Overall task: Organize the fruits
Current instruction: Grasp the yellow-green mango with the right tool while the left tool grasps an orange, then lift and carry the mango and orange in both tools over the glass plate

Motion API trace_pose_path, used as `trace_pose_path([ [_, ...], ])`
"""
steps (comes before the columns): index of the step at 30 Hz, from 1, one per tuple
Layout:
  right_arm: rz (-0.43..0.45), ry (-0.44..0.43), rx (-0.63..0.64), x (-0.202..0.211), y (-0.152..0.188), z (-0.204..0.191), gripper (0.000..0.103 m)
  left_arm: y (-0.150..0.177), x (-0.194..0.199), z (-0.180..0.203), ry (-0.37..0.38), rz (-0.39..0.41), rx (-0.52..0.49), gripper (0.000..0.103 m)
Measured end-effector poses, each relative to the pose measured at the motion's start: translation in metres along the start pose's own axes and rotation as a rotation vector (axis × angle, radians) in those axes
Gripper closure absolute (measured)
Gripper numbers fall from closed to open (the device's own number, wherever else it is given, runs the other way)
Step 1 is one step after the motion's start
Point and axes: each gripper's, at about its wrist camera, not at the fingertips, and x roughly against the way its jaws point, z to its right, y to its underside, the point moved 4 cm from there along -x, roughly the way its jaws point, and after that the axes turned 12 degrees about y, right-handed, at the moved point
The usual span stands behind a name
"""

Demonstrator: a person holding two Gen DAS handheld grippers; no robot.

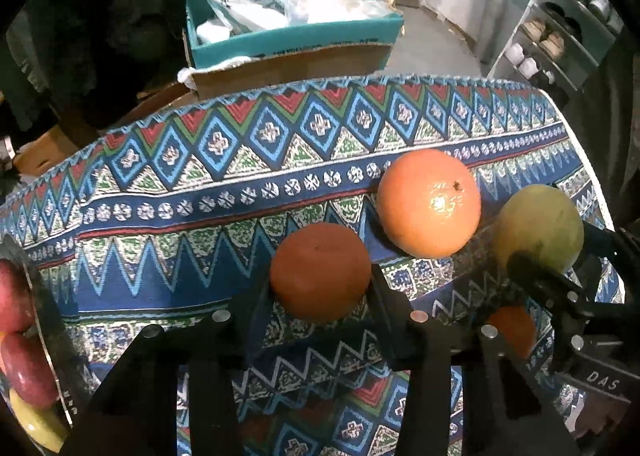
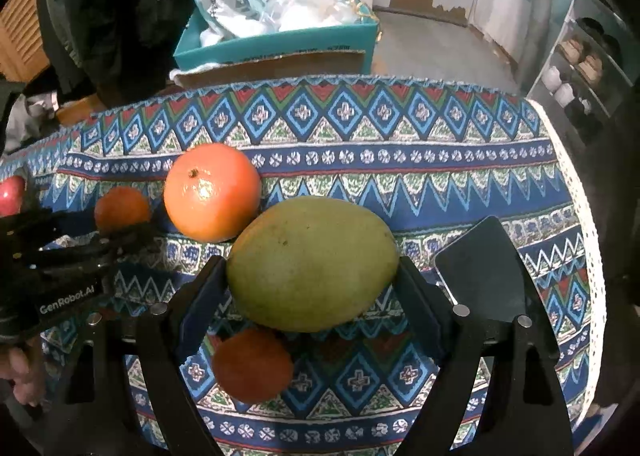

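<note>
In the left wrist view my left gripper (image 1: 320,280) is shut on a small orange (image 1: 320,270) just above the patterned tablecloth (image 1: 180,216). A large orange (image 1: 430,202) rests on the cloth behind it. To the right, my right gripper (image 1: 536,276) holds a green-yellow mango (image 1: 538,226). In the right wrist view the mango (image 2: 312,262) fills the gap of the right gripper (image 2: 312,268), with both pads against its sides. Another small orange (image 2: 252,364) lies on the cloth beneath it. The left gripper (image 2: 120,232) and its orange (image 2: 122,208) show at the left.
A dish (image 1: 44,336) with red apples (image 1: 24,368) and a yellow fruit sits at the left edge. A black phone (image 2: 480,272) lies right of the mango. Behind the table stands a teal box (image 1: 292,40) full of bags. A shoe rack (image 1: 560,36) is at the far right.
</note>
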Motion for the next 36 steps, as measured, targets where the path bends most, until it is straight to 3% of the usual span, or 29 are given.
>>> trace_pose_path([
  [36,0.284,-0.031,-0.015,0.141,-0.038,-0.003,0.019,0.005,0.177,0.016,0.040,0.288,-0.008,0.057],
])
